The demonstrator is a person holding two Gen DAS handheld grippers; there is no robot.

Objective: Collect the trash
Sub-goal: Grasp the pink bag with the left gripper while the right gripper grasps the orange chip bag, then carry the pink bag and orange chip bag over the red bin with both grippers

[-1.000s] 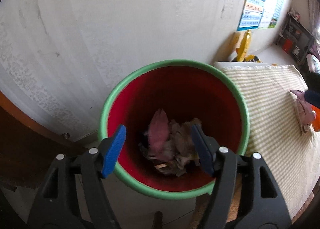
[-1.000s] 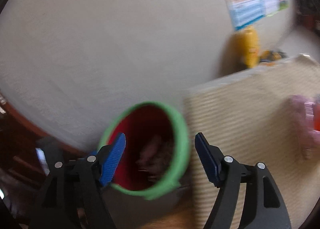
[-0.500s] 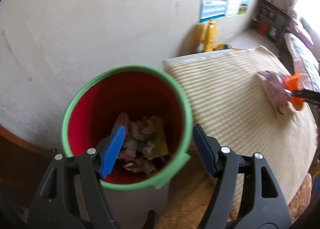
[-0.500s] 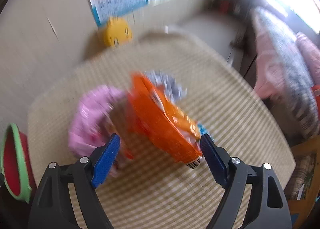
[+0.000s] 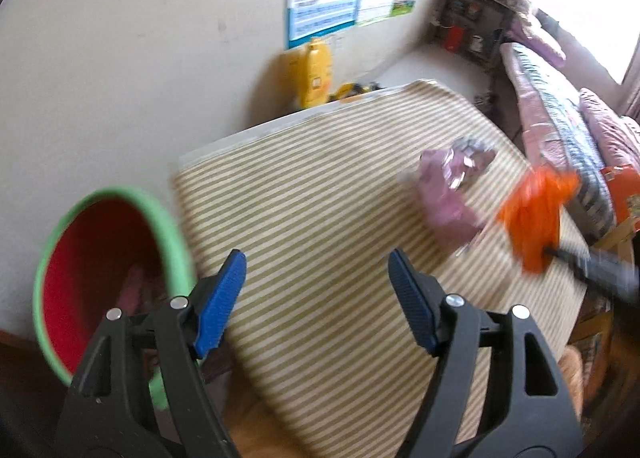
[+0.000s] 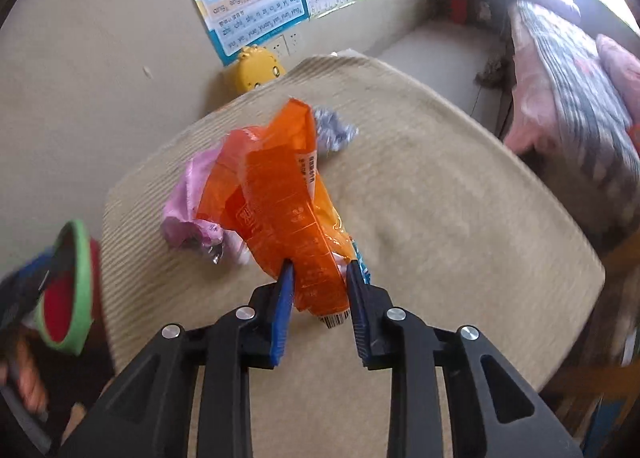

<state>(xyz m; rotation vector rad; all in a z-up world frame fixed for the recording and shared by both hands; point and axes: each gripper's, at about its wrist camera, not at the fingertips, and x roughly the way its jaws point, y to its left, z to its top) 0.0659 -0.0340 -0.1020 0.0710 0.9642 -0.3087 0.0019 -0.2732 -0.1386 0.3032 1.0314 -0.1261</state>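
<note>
Two blue pads (image 6: 285,298) of the right gripper (image 6: 320,278), closing just now, are clamped on the orange wrapper (image 6: 280,202), now lifted off the striped table (image 5: 320,218), while the left gripper (image 5: 316,286) is held wide, swung away from the red bin (image 5: 80,266).

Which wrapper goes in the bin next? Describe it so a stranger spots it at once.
On the striped table mat, find the small heap of wrappers near the middle. The orange wrapper sticks up from it, clamped in the right gripper. Its neighbours, a pink wrapper and a silver wrapper, lie loose.
</note>
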